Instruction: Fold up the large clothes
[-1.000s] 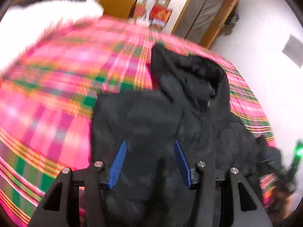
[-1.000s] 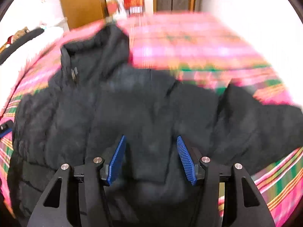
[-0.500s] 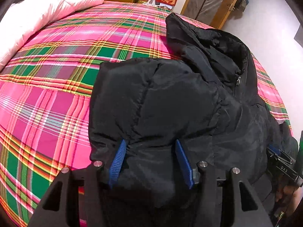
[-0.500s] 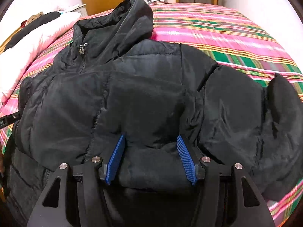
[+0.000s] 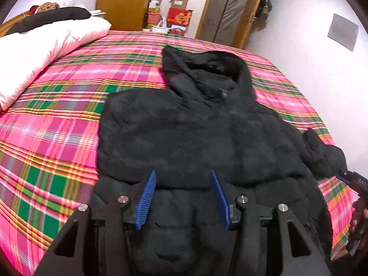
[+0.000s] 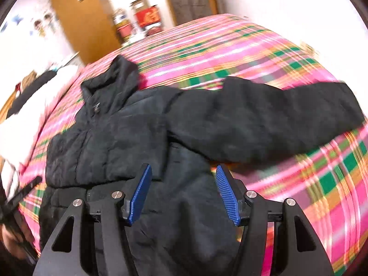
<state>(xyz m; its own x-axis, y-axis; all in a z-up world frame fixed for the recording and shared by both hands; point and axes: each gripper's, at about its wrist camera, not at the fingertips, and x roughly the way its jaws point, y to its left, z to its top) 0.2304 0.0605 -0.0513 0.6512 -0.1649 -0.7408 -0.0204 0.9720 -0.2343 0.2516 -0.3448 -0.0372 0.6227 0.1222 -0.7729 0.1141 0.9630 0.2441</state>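
A large black puffer jacket lies front-up on a bed with a pink, green and yellow plaid cover. Its collar points away from me. One sleeve is folded over the chest. In the right wrist view the jacket has its other sleeve stretched out to the right. My left gripper is open and empty above the jacket's hem. My right gripper is open and empty above the lower right side of the jacket. The right gripper also shows at the right edge of the left wrist view.
A white pillow with a dark garment on it lies at the bed's far left. Behind the bed stand a wooden wardrobe, boxes and bags and a doorway. A white wall runs along the right.
Both grippers have drawn back and up from the jacket, whose folded sleeve edge lay between the left fingers. The right gripper has swung to the right, and the outstretched sleeve has come into view.
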